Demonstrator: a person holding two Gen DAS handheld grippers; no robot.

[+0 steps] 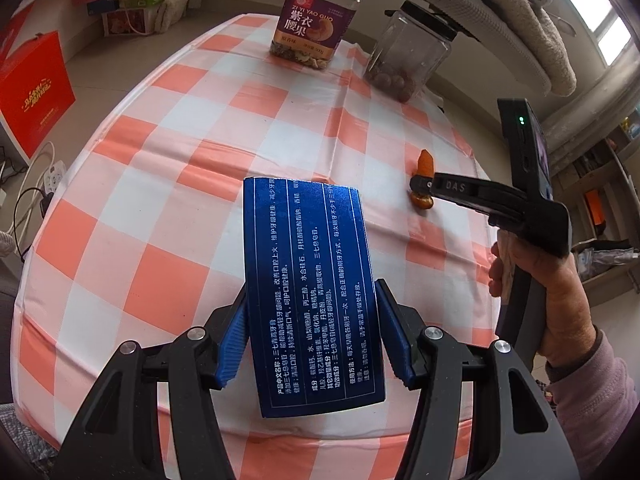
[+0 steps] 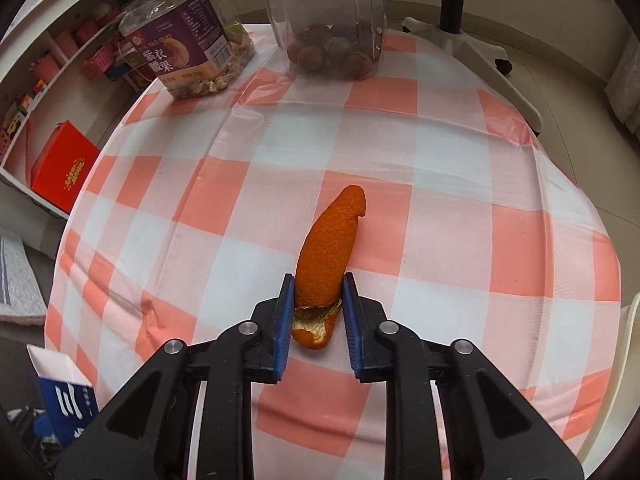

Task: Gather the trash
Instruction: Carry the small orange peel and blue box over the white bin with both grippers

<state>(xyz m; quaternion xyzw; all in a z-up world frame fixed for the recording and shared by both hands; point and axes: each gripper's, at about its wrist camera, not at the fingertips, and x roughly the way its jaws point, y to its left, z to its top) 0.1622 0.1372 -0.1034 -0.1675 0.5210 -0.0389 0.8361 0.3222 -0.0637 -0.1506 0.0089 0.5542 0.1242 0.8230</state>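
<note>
My left gripper (image 1: 312, 304) is shut on a blue toothpaste box (image 1: 314, 280) with white print, held over the checked tablecloth (image 1: 168, 184). The box also shows at the lower left of the right wrist view (image 2: 66, 396). My right gripper (image 2: 319, 286) has its jaws closed around the near end of a strip of orange peel (image 2: 330, 252) that lies on the cloth. In the left wrist view the right gripper (image 1: 422, 186) sits on the peel (image 1: 425, 162) at the table's right side.
A cashew jar (image 1: 314, 16) and a clear jar of round nuts (image 1: 408, 52) stand at the table's far edge. A red box (image 1: 34, 92) sits on the floor to the left. A chair base (image 2: 476, 40) stands beyond the table.
</note>
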